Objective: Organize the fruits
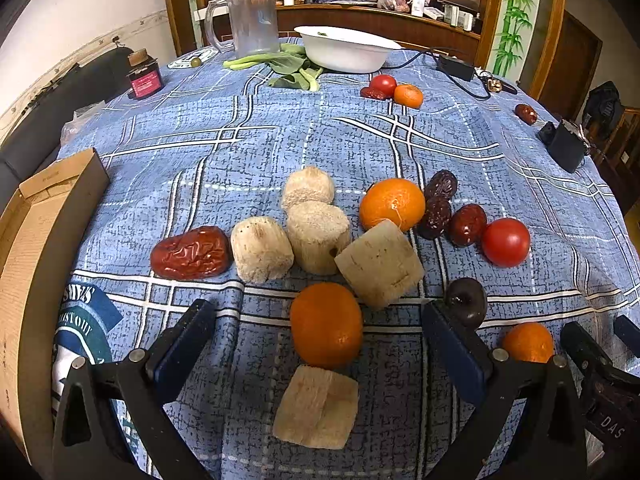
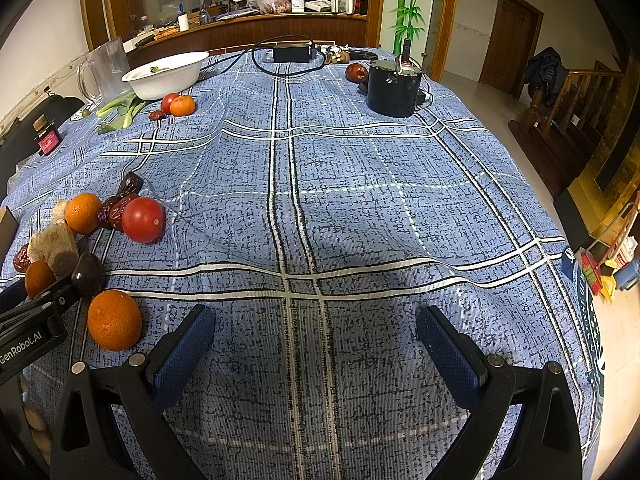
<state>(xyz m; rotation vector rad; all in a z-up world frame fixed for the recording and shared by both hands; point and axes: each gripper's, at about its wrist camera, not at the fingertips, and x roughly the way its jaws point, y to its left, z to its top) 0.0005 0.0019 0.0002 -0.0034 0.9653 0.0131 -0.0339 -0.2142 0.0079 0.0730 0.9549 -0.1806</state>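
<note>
My left gripper (image 1: pixel 322 344) is open low over the blue checked tablecloth (image 1: pixel 280 140). An orange (image 1: pixel 326 324) lies between its fingers, apart from both pads. A beige cut chunk (image 1: pixel 316 406) lies just nearer. Beyond are a wrinkled red date (image 1: pixel 192 253), several beige chunks (image 1: pixel 318 236), another orange (image 1: pixel 392 203), dark dates (image 1: pixel 434 216), a tomato (image 1: pixel 506 242) and a dark round fruit (image 1: pixel 466 300). My right gripper (image 2: pixel 316 344) is open over bare cloth, holding nothing, with an orange (image 2: pixel 114 320) to its left.
A cardboard box (image 1: pixel 40 240) stands at the left edge. At the back are a white bowl (image 1: pixel 344 46), a clear jug (image 1: pixel 252 20), greens (image 1: pixel 288 66), and a small tomato-and-orange group (image 1: pixel 394 90). A black cylinder device (image 2: pixel 394 86) and cables sit far right.
</note>
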